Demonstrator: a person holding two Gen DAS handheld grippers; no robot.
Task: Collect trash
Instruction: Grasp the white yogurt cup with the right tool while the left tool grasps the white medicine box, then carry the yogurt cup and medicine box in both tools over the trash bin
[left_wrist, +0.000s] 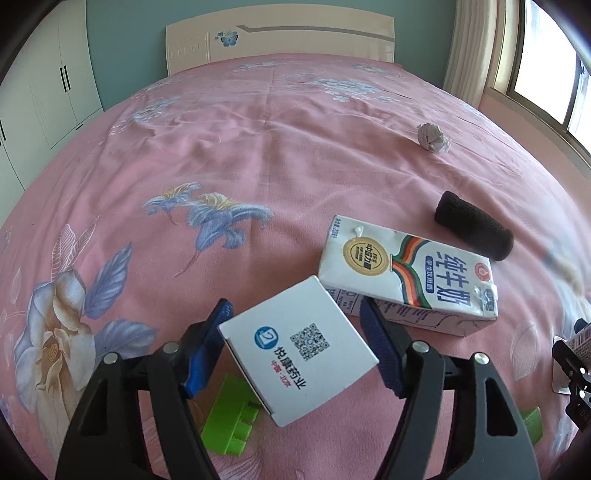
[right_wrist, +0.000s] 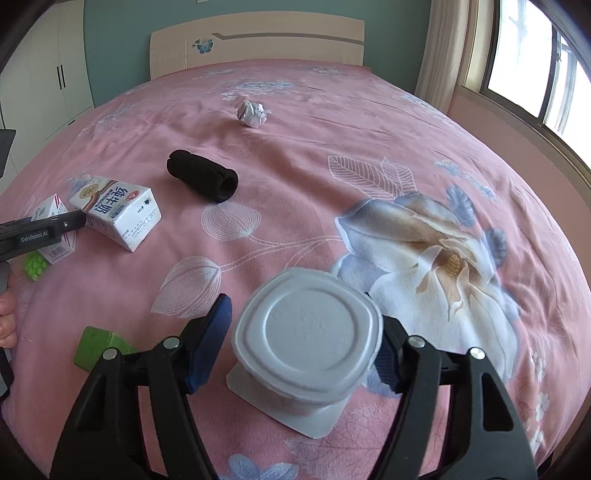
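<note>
Left hand-held gripper (left_wrist: 297, 350): half closed around the white medicine box (left_wrist: 299, 352); left blue pad touching a box corner, right pad at the opposite edge; firm pinch or bare contact impossible to tell.
Reason for hold: box bracketed corner to corner, apparently for lifting off the bed (left_wrist: 221, 147) as trash.
Right hand-held gripper (right_wrist: 304, 341): half closed around the upturned grey plastic cup (right_wrist: 308, 332), its foil lid flat on the sheet; right pad tucked behind the rim, left pad just beside it with a sliver of gap.
Reason for hold: widest part of the cup straddled, likely for a steady lift.
Other trash, left wrist view: milk carton (left_wrist: 410, 273) on its side at 1 o'clock from the box, touching it; black foam sleeve (left_wrist: 474, 225) beyond; crumpled paper ball (left_wrist: 430, 137) far off at 1 o'clock.
Green plastic pieces (left_wrist: 231, 417): one partly under the box, at 7 o'clock.
Hidden or cut off: no bin in either view; box underside and cup contents unseen; fingers of the person (right_wrist: 7, 321) clipped at the right view's 9 o'clock edge.
</note>
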